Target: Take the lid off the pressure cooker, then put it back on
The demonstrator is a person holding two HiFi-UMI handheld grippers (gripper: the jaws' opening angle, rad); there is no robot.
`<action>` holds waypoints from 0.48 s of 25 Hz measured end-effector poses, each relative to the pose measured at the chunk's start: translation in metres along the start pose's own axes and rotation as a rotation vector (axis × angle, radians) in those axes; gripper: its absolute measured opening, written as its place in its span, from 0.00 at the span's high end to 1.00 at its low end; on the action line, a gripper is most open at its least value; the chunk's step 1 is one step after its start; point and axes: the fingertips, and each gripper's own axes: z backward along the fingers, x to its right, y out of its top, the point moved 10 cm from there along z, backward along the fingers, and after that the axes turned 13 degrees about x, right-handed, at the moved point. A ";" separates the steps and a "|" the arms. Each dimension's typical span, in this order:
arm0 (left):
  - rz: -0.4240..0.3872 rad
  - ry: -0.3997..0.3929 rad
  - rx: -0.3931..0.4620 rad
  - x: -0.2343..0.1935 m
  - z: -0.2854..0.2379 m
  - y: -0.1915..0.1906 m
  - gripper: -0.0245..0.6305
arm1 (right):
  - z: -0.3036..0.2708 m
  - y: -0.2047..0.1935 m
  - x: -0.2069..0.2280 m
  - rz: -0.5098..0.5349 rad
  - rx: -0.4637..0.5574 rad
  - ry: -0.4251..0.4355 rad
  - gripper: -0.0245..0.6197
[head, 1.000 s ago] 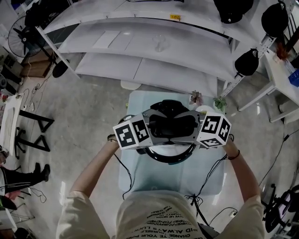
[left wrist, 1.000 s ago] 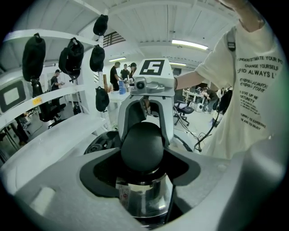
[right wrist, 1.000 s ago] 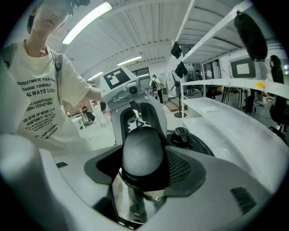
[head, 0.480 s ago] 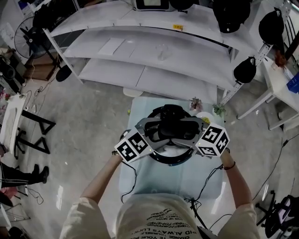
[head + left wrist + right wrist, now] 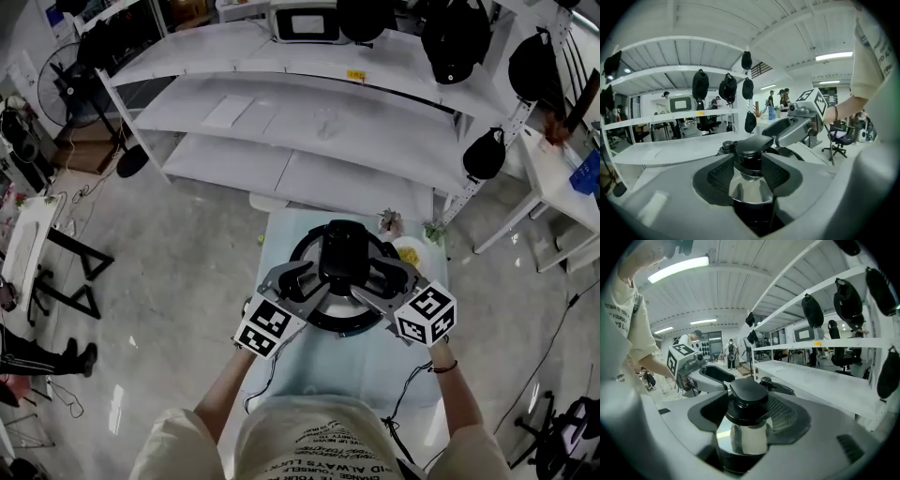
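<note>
The pressure cooker [image 5: 309,319] stands on a small pale-blue table [image 5: 309,370], its steel lid [image 5: 312,251] on and a black knob [image 5: 339,251] at the middle. My left gripper [image 5: 314,279] reaches in from the lower left. Its jaws are closing, and the pads [image 5: 722,173] lie against the knob's neck [image 5: 749,161]. My right gripper [image 5: 367,281] comes from the lower right. Its jaws are also closing round the same knob [image 5: 747,392], with a dark gap still showing on one side. Each gripper view shows the other gripper just behind the knob.
Long white shelves [image 5: 309,131] run behind the table, with dark helmets hanging above them. A yellowish plate [image 5: 413,253] and a small plant [image 5: 392,222] sit at the table's far right corner. Cables [image 5: 412,375] hang off the near edge. A fan [image 5: 66,80] stands at left.
Both grippers have moved away from the head camera, down and forward to the lid. They have turned inward, so their jaws now flank the knob.
</note>
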 end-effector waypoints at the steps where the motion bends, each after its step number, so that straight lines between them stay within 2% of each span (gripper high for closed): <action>1: 0.003 0.022 0.010 0.003 0.003 0.000 0.69 | 0.004 0.001 -0.003 -0.002 0.012 -0.017 0.55; 5: 0.039 0.071 0.044 0.012 0.016 0.001 0.76 | 0.017 0.000 -0.015 -0.012 0.042 -0.079 0.66; 12: 0.048 0.129 0.087 0.028 0.034 0.006 0.86 | 0.038 0.000 -0.033 -0.052 0.122 -0.165 0.81</action>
